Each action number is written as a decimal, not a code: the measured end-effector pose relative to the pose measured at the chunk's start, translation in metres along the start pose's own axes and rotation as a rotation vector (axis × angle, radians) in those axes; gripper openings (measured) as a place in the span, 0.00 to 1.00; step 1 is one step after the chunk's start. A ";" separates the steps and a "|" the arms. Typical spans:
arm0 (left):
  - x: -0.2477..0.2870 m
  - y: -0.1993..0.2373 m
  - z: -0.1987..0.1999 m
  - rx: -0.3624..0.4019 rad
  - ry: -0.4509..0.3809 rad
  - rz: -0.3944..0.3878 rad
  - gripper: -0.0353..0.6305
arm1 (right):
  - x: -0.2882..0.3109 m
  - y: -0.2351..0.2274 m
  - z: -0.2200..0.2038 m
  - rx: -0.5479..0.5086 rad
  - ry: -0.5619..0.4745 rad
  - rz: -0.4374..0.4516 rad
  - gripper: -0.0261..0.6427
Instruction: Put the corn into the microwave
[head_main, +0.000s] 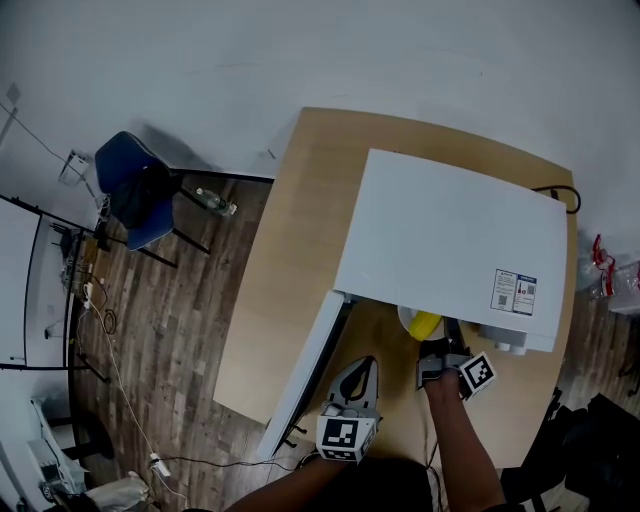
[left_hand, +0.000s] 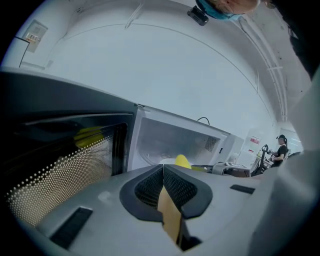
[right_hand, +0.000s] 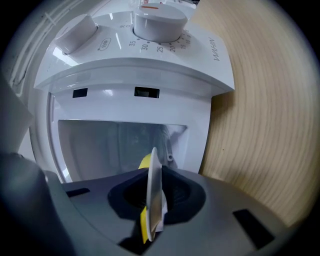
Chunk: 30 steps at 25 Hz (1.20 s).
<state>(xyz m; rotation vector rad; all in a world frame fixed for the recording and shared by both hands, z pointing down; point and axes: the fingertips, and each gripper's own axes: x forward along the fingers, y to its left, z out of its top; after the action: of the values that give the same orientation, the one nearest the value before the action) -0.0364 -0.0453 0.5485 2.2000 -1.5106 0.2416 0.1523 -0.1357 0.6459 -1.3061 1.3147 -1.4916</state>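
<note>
A white microwave (head_main: 450, 240) stands on the wooden table (head_main: 290, 250) with its door (head_main: 305, 375) swung open to the left. At the mouth of the oven a white plate (head_main: 408, 322) carries a yellow corn cob (head_main: 425, 325). My right gripper (head_main: 437, 360) is shut on the plate's near rim. In the right gripper view the plate (right_hand: 153, 190) stands edge-on between the jaws, with the corn (right_hand: 144, 162) behind it and the cavity beyond. My left gripper (head_main: 362, 368) hangs beside the open door, shut and holding nothing. The left gripper (left_hand: 163, 167) looks into the cavity, where the corn (left_hand: 182, 161) shows.
Two dials (right_hand: 160, 22) sit on the microwave's control panel. A black cable (head_main: 560, 190) runs behind the oven. On the wooden floor to the left are a blue chair (head_main: 135, 190), a bottle (head_main: 215, 203) and loose cables. A person (left_hand: 281, 150) stands far off.
</note>
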 end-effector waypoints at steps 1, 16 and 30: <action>0.000 0.002 0.000 -0.007 0.001 0.006 0.07 | 0.001 -0.001 0.000 0.006 -0.008 -0.006 0.18; -0.006 0.009 -0.006 -0.017 0.007 0.017 0.07 | 0.010 -0.002 -0.003 0.010 -0.045 -0.035 0.18; -0.008 0.004 -0.009 -0.024 0.009 0.008 0.07 | 0.006 -0.003 -0.007 0.076 -0.042 -0.077 0.23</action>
<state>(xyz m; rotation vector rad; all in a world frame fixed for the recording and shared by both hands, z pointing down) -0.0421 -0.0357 0.5543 2.1713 -1.5104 0.2348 0.1448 -0.1391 0.6505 -1.3451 1.1814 -1.5437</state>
